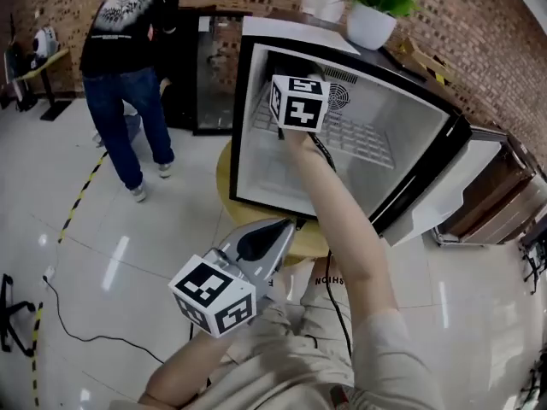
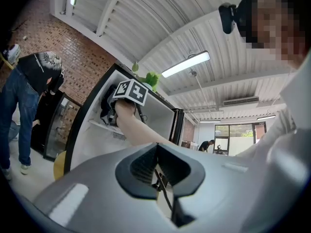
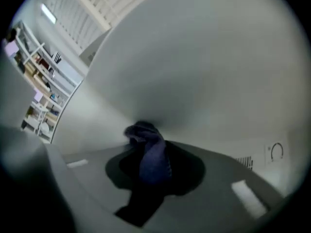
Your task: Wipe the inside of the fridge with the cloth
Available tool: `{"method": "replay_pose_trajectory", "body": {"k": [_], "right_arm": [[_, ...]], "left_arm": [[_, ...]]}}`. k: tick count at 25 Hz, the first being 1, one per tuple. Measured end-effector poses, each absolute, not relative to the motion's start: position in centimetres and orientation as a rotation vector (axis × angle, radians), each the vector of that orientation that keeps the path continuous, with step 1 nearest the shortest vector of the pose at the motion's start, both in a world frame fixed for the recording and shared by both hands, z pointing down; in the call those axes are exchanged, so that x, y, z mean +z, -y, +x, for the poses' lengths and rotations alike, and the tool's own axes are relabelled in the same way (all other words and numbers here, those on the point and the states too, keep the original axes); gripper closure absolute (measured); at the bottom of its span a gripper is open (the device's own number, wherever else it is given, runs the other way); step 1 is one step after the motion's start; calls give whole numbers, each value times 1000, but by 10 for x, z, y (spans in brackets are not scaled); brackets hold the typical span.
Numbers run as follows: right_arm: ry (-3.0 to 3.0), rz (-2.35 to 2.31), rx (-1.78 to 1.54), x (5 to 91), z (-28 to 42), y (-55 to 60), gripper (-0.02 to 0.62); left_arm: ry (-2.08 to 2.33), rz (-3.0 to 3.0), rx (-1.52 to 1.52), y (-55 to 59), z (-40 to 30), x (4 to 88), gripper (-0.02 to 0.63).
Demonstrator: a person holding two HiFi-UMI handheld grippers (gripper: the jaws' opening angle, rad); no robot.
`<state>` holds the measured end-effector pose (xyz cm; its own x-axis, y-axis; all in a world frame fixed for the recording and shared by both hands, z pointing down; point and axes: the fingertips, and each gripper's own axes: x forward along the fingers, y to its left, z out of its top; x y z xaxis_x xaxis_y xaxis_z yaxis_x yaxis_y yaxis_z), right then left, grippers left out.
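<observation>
**Pressing a dark cloth (image 3: 146, 137) to the wall of a small fridge (image 1: 402, 126)**

Right tongs (image 3: 154, 166) pinch a crumpled, dark-blue cloth. Its bunched end meets the fridge's smooth white inner wall, at twelve o'clock in the head view, above the wire shelf (image 1: 363, 142). Left tongs (image 2: 158, 171), grey and rounded, are pressed together at seven o'clock, outside the fridge.

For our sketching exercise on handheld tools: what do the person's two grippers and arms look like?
Both the left gripper and the right gripper are pale grey moulded shells, dark-lined round the jaws. Each bears a white cube with black square markers. A black cable trails from the right gripper. The sleeve is short and beige.
</observation>
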<state>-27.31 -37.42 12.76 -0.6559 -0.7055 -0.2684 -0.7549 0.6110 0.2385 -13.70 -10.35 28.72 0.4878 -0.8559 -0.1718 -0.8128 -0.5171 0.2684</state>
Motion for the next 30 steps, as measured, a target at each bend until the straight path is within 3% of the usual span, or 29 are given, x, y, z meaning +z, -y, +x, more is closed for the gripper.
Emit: {"method": "replay_pose_trajectory", "body": {"k": [4,9,11,14,23,27,30], "right_arm": [[-2654,-1209,411,120,-216,372,520],[-2192,-1551,80,124,-31,401,522],[-2043,-1584,46,126,8,402,528],[-2137,-1517,131,131,-23,389,528],[-2885,-999,374,125,-247,327,525],[-2801,-1013,379,119,-227,327,520],[-2594,-1145,272,121,-138,348,522]], "left_arm": [[1469,2556,-434,106,-132,289,603],[1486,2559,-400,108,-136,292,603],[1473,2559,-395,110,-135,293,603],[1458,2545,-397,110,-133,297,603],[1484,2533,-368,114,-131,300,603],[1510,2527,-367,113,-136,299,603],[1499,2534,-362,114,-132,301,603]]}}
